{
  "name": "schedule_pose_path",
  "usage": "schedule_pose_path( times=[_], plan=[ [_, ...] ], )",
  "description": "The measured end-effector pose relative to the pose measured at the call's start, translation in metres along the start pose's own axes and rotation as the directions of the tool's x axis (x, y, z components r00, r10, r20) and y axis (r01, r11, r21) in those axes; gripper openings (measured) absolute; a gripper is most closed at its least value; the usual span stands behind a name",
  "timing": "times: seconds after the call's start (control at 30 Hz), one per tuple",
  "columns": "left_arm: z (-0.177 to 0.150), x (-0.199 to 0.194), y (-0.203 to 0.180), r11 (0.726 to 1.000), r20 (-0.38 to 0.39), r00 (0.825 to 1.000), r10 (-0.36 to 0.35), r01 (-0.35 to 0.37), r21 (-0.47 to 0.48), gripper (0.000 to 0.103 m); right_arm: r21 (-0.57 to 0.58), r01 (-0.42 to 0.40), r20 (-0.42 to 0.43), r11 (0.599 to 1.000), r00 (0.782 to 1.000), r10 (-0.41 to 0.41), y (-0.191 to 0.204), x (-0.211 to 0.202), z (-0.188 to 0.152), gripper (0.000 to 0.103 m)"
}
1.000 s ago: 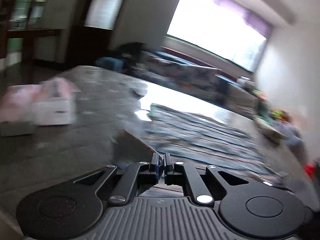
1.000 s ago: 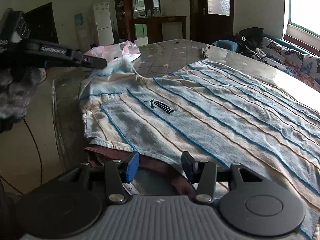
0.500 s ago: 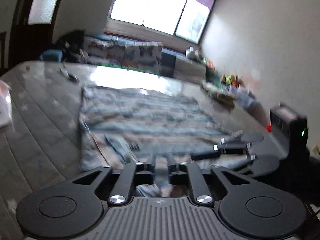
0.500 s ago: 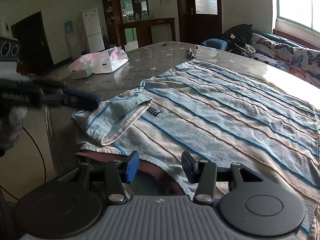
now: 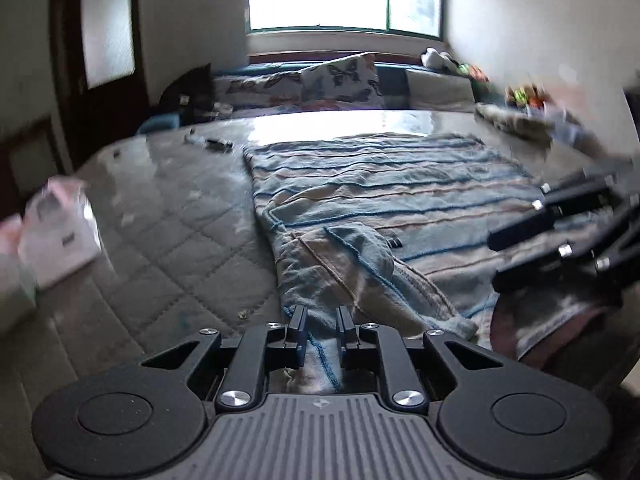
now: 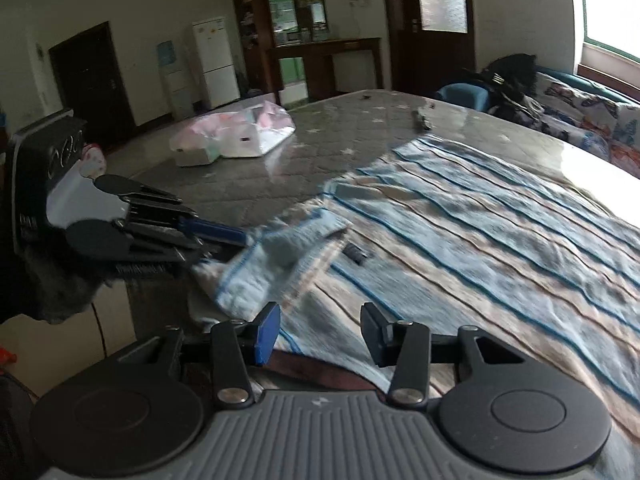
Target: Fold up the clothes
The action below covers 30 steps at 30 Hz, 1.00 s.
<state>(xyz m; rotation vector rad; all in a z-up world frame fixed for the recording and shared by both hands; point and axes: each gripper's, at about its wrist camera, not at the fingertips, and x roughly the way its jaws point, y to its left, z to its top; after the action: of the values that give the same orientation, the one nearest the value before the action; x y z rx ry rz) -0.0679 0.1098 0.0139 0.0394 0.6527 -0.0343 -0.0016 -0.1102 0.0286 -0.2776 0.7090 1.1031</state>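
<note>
Two handheld grippers work over a striped blue and beige shirt spread flat on a grey quilted mattress. One sleeve is folded inward across the shirt's chest, near a small dark logo. The left gripper sits at the sleeve's outer edge, its fingers a narrow gap apart with cloth lying between them; whether they grip the cloth cannot be told. The right gripper hovers low over the shirt's near edge beside the collar, fingers spread wide and holding nothing. Away to the side on the mattress lies a pink and white bag. To do this fold well, the sleeve should probably be laid flat with its edge parallel to the shirt's side, the right gripper steadying the cloth so nothing bunches.
</note>
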Motion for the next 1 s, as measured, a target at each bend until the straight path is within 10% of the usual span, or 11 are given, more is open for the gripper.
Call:
schedule_pose_path(
  times=[0.37,1.0],
  plan=[
    [0.011,-0.019,-0.004,0.991,0.084,0.988,-0.133,0.134,-0.011,0.016,-0.006,-0.064,-0.009,0.998,0.998,0.064,0.004,0.024,0.026,0.032],
    [-0.001,-0.005,0.026,0.985,0.055,0.991,-0.121,0.127,-0.117,0.016,0.239,-0.248,-0.017,0.939,0.966,0.259,-0.028,0.07,0.04,0.03]
  ],
)
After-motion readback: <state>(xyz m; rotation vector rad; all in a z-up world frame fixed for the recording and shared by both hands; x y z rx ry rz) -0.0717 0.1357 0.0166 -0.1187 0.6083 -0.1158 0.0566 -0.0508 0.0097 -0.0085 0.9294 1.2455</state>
